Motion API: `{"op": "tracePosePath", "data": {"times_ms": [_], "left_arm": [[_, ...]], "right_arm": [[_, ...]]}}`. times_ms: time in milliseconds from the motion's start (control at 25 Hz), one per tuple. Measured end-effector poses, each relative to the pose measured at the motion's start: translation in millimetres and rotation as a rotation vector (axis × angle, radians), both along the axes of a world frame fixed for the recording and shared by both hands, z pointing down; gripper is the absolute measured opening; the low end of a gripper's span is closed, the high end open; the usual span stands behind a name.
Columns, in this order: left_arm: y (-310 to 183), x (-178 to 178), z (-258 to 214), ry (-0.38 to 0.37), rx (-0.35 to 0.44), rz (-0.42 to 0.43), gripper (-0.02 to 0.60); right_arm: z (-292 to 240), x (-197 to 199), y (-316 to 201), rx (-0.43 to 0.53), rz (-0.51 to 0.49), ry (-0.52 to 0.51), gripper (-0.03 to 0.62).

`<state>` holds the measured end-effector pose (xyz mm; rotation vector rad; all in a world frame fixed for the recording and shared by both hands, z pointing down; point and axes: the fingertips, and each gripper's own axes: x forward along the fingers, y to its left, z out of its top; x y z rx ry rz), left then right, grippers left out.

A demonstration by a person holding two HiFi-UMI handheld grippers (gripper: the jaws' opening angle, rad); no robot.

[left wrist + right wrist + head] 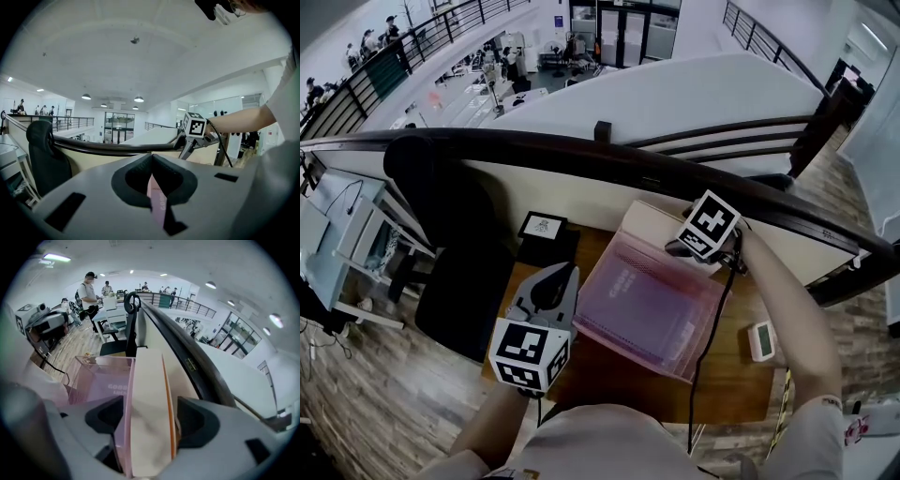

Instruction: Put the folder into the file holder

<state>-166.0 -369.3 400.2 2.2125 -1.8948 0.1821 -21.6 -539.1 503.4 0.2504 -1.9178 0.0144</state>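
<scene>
Folder (146, 399) stands at the holder's (628, 305) far wall, between the right gripper's (684, 248) spread jaws, unpressed; inside or behind, unclear. Left gripper (152, 183) clamps the holder's near wall. Risk: the loose folder tips over, or the holder slides on the surface (619, 380).

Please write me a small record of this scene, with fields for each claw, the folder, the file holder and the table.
left claw: shut on a thin pink wall of the file holder
right claw: open, jaws wide, the folder between them
folder: cream with an orange edge, standing at the holder's far side, right beside its pink wall; inside or outside, cannot tell
file holder: translucent pink, printed lettering on one wall
table: brown wood, bears the holder
</scene>
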Motion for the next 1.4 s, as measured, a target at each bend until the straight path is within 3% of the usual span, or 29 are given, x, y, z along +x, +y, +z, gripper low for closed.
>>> {"op": "tracePosePath", "data": {"times_ms": [240, 480, 720, 880, 1040, 1400], "left_arm": [[-2.7, -1.1, -19.8, -0.029, 0.034, 0.004, 0.003], [-5.5, -2.2, -44.9, -0.066, 0.080, 0.005, 0.003], [-5.5, -4.3, -65.7, -0.091, 0.110, 0.005, 0.003], [-4.1, 4.2, -80.2, -0.142, 0.154, 0.039, 0.003], [-1.8, 17.8, -95.0, -0.174, 0.187, 0.066, 0.003], [6.9, 38.1, -109.4, -0.185, 0.216, 0.081, 0.003]], "right_arm": [[-58.0, -7.4, 2.0, 0.069, 0.107, -0.206, 0.302], [-128.3, -5.3, 8.8, 0.149, 0.201, -0.461, 0.295], [-202.2, 17.3, 23.2, 0.257, 0.299, -0.723, 0.242], [-238.3, 40.0, 40.3, 0.327, 0.359, -0.871, 0.242], [-257.5, 63.1, 63.2, 0.408, 0.384, -0.945, 0.229], [-277.0, 87.5, 125.5, 0.488, 0.374, -1.052, 0.183]]}}
